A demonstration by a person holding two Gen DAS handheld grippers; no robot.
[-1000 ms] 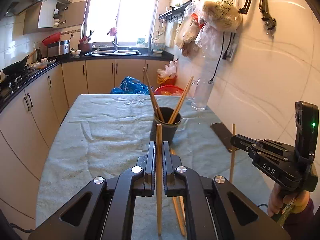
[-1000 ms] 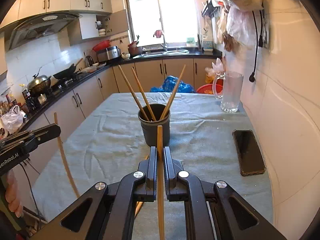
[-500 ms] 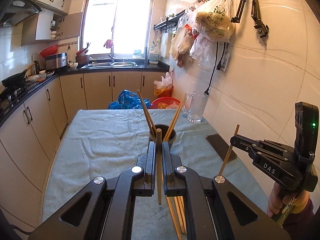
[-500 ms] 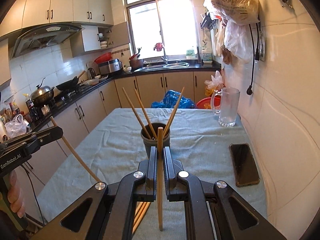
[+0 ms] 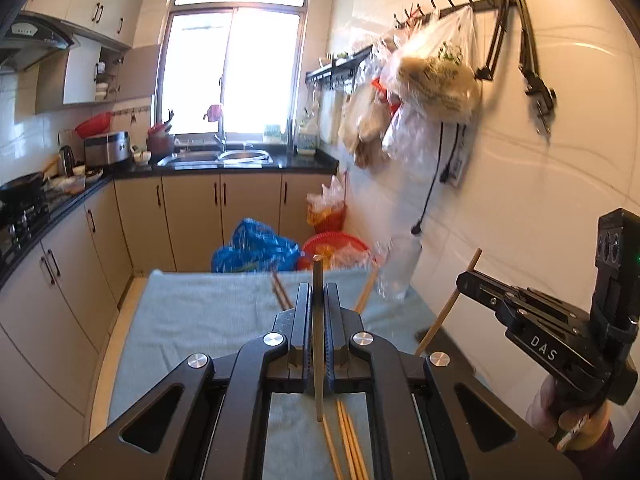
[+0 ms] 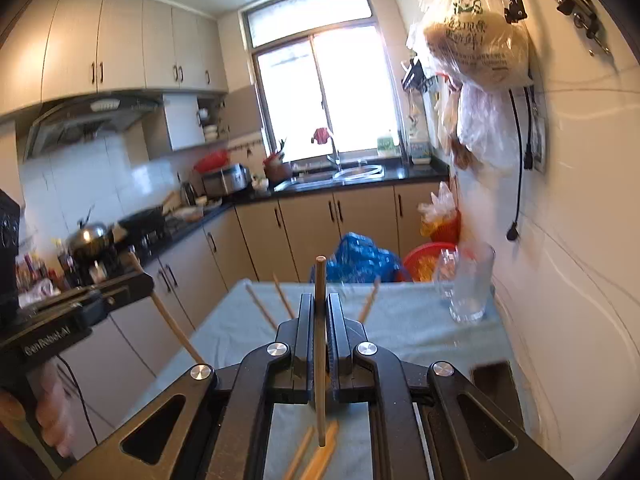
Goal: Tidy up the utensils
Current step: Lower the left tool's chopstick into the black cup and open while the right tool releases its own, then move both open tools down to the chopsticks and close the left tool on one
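Left wrist: each tool (image 5: 317, 304) (image 5: 466, 280) pinches one chopstick (image 5: 317, 340).

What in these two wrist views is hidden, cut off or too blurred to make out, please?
- Dark utensil cup: hidden behind both grippers' fingers in both views; only the leaning wooden chopsticks show.
- Flat black phone: mostly covered by the right gripper.
- Loose chopsticks on the cloth: cut off by the bottom edge, left view.
- Clear glass jug: motion-blurred, left view.

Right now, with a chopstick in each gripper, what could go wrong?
The left gripper and right gripper each pinch one chopstick upright at mid-length, so it could pivot or slip. Chopsticks already standing behind the fingers may block entry. The glass pitcher stands close enough to knock.
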